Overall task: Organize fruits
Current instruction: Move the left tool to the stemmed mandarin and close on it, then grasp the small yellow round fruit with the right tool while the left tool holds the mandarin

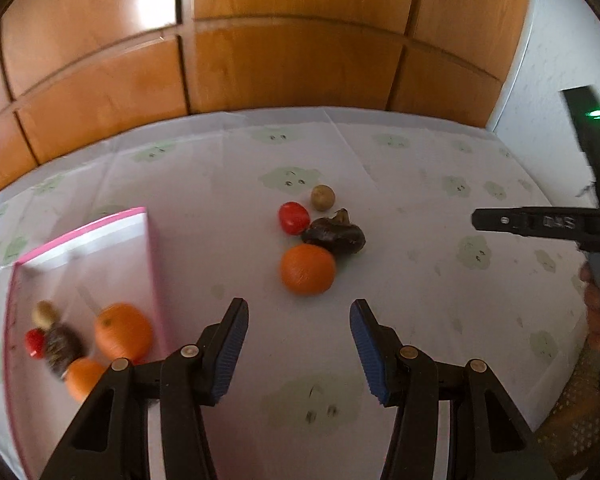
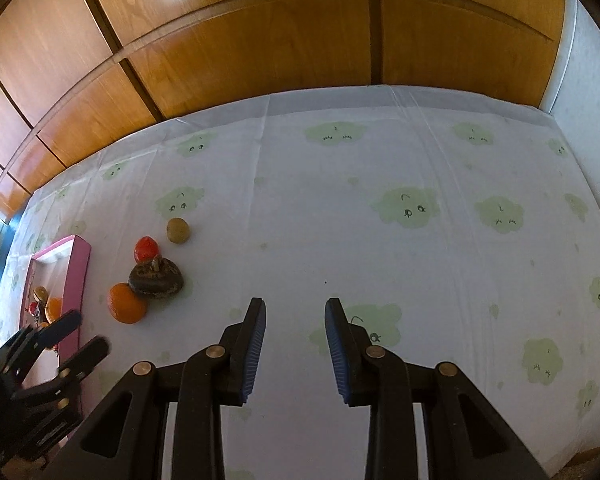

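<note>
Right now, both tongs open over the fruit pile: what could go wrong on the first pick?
1. The orange touches the dark brown fruit, and the red fruit sits beside it; closing the left tongs on one may nudge the others.
2. These round fruits could roll across the smooth tablecloth.
3. The pink-rimmed tray already looks crowded near its wall.
</note>
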`<state>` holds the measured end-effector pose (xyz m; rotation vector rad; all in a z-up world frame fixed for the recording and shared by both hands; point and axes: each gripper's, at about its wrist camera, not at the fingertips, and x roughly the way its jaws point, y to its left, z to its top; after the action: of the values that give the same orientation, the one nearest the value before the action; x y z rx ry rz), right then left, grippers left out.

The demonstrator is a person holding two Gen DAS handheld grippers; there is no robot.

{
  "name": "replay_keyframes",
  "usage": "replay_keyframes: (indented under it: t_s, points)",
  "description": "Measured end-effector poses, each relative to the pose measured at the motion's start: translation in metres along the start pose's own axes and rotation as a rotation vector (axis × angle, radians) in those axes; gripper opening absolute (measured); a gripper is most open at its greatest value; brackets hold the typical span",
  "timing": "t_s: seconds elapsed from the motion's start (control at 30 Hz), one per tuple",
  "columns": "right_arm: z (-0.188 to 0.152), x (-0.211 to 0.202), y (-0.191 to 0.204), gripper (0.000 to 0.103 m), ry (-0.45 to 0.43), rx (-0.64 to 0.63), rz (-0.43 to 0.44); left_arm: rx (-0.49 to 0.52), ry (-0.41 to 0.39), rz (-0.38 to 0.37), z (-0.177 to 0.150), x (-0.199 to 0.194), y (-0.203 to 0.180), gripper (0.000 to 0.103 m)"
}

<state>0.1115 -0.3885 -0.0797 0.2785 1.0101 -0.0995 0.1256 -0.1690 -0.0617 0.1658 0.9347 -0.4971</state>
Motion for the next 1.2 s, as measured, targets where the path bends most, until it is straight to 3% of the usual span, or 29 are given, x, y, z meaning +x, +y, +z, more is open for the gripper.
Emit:
replay_keyframes:
  t_s: [0.3,0.37,0.4,0.5,0.7,0.87,1.0,1.13,1.2]
  points:
    - [0.004,0.000,0.000,0.031,-0.001,0.007,0.027,0.015,0.046,0.000,0.021,0.047,-0.006,0.059]
    - [0.004,0.000,0.001,0.031,-0.001,0.003,0.027,0.015,0.060,-0.004,0.024,0.058,-0.007,0.053]
    - [0.003,0.000,0.001,0.031,0.000,0.002,0.027,0.014,0.066,-0.007,0.025,0.063,-0.006,0.041]
    - [0.004,0.001,0.000,0.031,0.001,-0.001,0.024,0.002,0.056,-0.008,0.022,0.063,-0.005,0.040]
    - [0.004,0.002,0.002,0.031,0.009,-0.010,0.010,-0.041,0.019,-0.017,-0.007,0.038,-0.009,0.040]
    - [0.002,0.005,0.002,0.031,0.016,-0.014,-0.006,-0.030,-0.016,-0.014,-0.047,0.020,-0.025,0.040]
    - [0.001,0.007,0.000,0.031,0.025,-0.009,-0.002,0.007,-0.052,0.019,-0.060,0.017,-0.034,0.040]
    - [0.000,0.009,0.000,0.031,0.038,0.007,0.048,0.030,-0.085,0.052,-0.064,0.019,-0.038,0.040]
    - [-0.001,0.010,0.001,0.031,0.053,0.027,0.118,0.050,-0.107,0.072,-0.068,0.018,-0.042,0.041]
